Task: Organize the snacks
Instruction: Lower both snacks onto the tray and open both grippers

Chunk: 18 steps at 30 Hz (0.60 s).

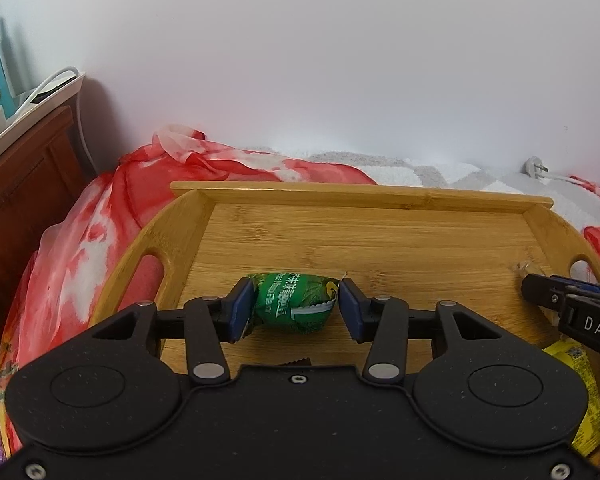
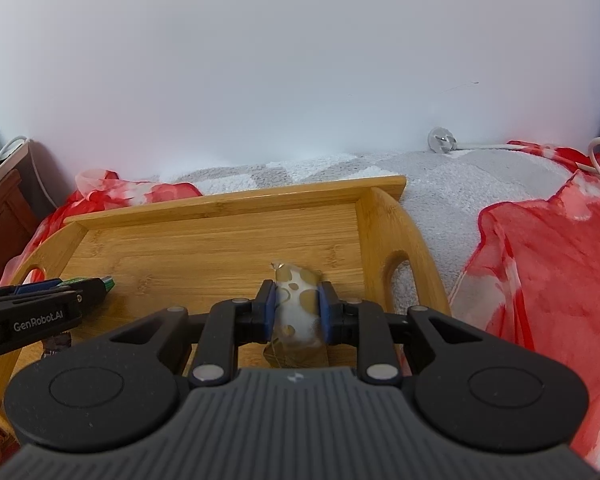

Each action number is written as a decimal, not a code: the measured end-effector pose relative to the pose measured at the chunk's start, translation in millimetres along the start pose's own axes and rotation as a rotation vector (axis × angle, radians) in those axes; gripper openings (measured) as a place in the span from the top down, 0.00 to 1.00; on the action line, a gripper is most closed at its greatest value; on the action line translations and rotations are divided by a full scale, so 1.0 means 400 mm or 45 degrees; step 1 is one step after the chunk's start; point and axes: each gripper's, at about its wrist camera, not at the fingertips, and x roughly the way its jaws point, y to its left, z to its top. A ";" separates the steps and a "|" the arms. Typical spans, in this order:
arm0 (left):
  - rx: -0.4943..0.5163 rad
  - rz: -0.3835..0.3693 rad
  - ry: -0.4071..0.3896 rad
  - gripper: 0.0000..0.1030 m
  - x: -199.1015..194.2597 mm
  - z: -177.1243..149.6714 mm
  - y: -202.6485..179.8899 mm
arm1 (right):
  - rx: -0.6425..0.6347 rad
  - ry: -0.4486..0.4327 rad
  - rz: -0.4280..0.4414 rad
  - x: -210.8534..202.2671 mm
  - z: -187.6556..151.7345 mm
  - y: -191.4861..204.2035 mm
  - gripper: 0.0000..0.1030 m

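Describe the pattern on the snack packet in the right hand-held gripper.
The snack packet is whitish with golden-brown round spots, clearest in the right wrist view.

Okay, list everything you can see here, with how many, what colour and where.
bamboo tray: one, light wood, lying on the bed
green snack packet: one, green, between the left gripper's pads over the tray
clear snack packet: one, see-through with golden pieces, between the right gripper's pads over the tray
yellow snack packet: one, yellow, at the tray's near right corner
red cloth: red and white, spread beside the tray
fleece blanket: grey and white, behind the tray
plug: one, white, by the wall
left gripper: black, blue pads
right gripper: black, blue pads
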 end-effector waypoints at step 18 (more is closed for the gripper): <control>0.083 -0.123 -0.140 0.11 -0.226 -0.051 -0.029 | -0.065 -0.088 0.092 -0.192 -0.027 0.014 0.41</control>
